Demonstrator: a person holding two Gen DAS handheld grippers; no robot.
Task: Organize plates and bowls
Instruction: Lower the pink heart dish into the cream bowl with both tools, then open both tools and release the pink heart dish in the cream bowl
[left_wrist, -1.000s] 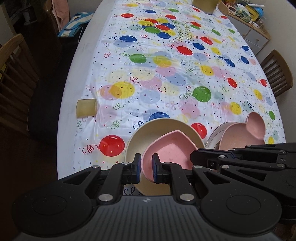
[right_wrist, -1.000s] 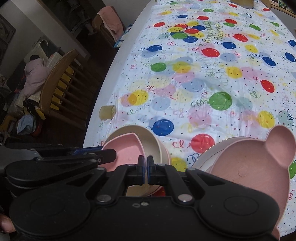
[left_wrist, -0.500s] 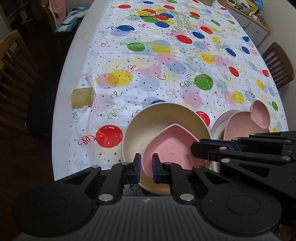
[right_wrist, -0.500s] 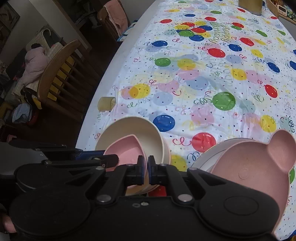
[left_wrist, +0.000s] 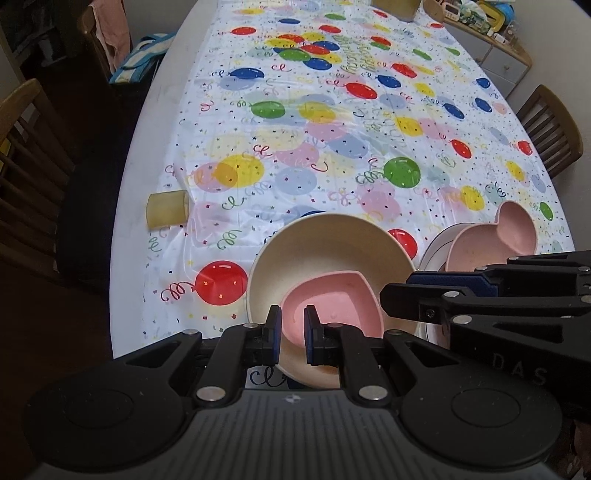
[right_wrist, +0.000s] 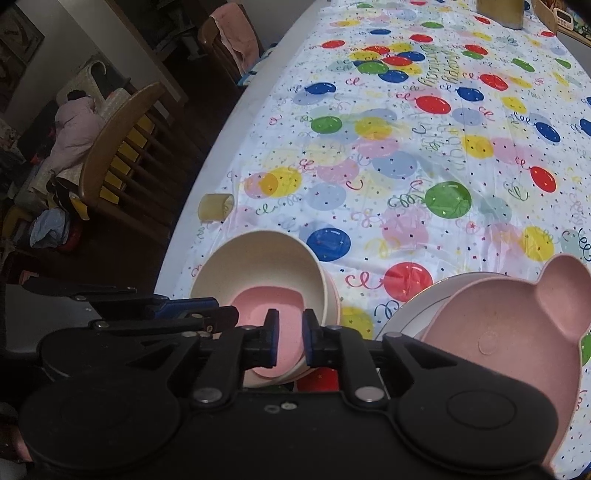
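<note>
— Where are the dishes?

— Near my edge of the bench (left_wrist: 140, 206), by its left corner: the small pink heart-shaped bowl (left_wrist: 332, 308) sits inside the wide cream bowl (left_wrist: 325, 247). Just beside them the pink mouse-eared plate (right_wrist: 509, 332) lies on a white plate (left_wrist: 437, 243).

— And your left gripper (left_wrist: 291, 334)?

— Its fingers (left_wrist: 274, 332) are clamped on the pink bowl's near rim.

— The right gripper (right_wrist: 289, 338)?

— Its fingers (right_wrist: 309, 338) are spreading, straddling the bowls' rims without pressing. A small yellowish cup (left_wrist: 166, 209) lies tipped at the bench's left edge.

Bear-eared plate (right_wrist: 517, 332) partly behind tool.
</note>
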